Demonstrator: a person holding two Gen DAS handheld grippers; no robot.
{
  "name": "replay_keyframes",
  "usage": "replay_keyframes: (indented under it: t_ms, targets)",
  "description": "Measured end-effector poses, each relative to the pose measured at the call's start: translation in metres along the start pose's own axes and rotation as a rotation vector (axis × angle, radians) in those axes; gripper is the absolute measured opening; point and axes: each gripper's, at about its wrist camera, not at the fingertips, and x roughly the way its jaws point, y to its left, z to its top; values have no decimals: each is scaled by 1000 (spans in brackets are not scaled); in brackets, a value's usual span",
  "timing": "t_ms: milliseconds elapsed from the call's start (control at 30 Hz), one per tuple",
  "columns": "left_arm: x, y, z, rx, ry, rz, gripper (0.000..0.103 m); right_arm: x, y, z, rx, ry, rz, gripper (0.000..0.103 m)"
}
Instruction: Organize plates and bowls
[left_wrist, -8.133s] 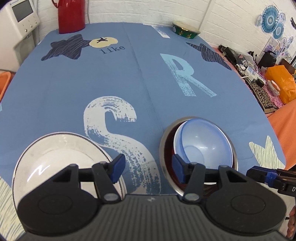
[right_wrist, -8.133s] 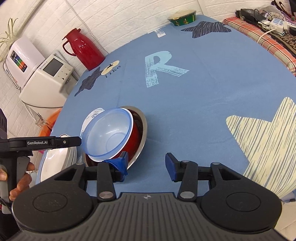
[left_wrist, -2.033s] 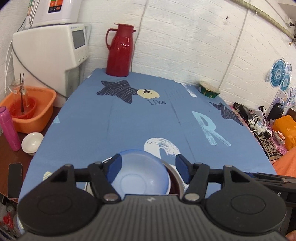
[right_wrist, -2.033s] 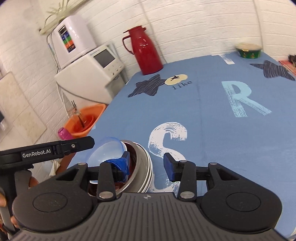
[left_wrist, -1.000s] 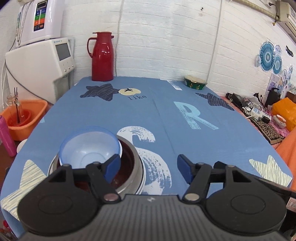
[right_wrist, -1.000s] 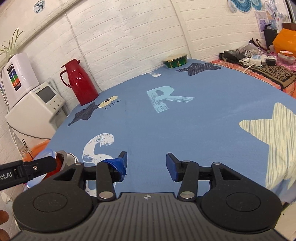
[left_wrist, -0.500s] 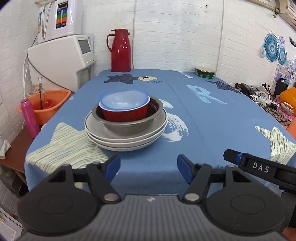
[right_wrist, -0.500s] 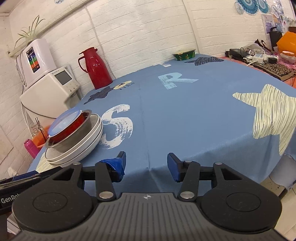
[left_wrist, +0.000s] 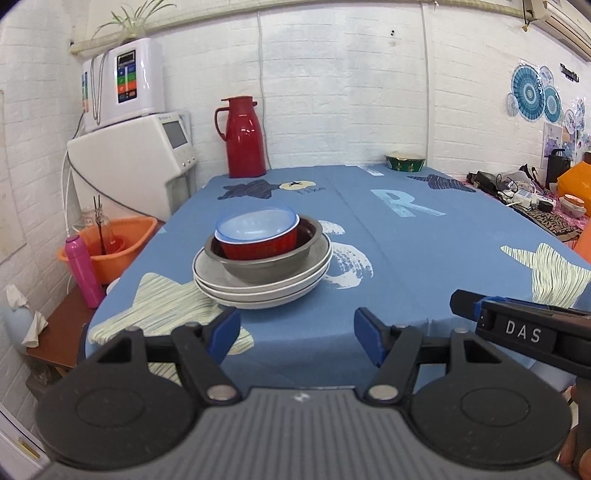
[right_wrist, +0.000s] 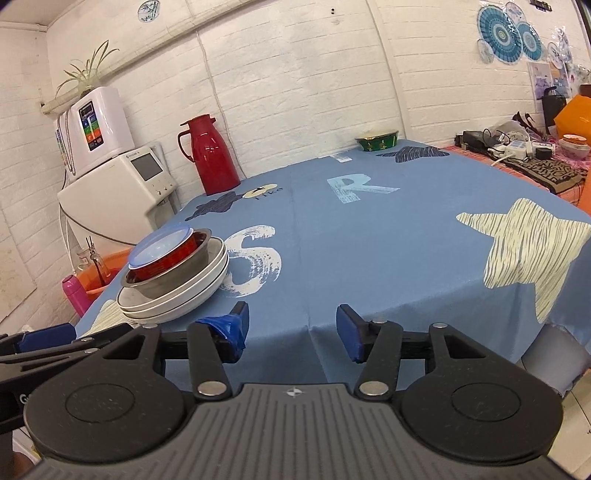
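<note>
Both the left gripper (left_wrist: 295, 330) and right gripper (right_wrist: 291, 326) hang empty with fingers apart, near the table edge, short of the stacked plates (left_wrist: 258, 291) and bowls (left_wrist: 258, 240).

Bright, even light; fisheye-bent edges

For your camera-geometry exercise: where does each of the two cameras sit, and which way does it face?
Left wrist: behind the open left gripper, facing the stack across the table; the right gripper shows at right.
Right wrist: behind the open right gripper, facing the table; the stack lies left.
Shared: stack, flask, green bowl.
</note>
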Motion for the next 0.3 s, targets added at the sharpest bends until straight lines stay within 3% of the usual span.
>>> replay_keyframes:
  t_ms: [300]
  targets:
    - [-8, 1, -3, 0, -41, 16, 66, -2, 1, -5, 13, 2, 6, 40]
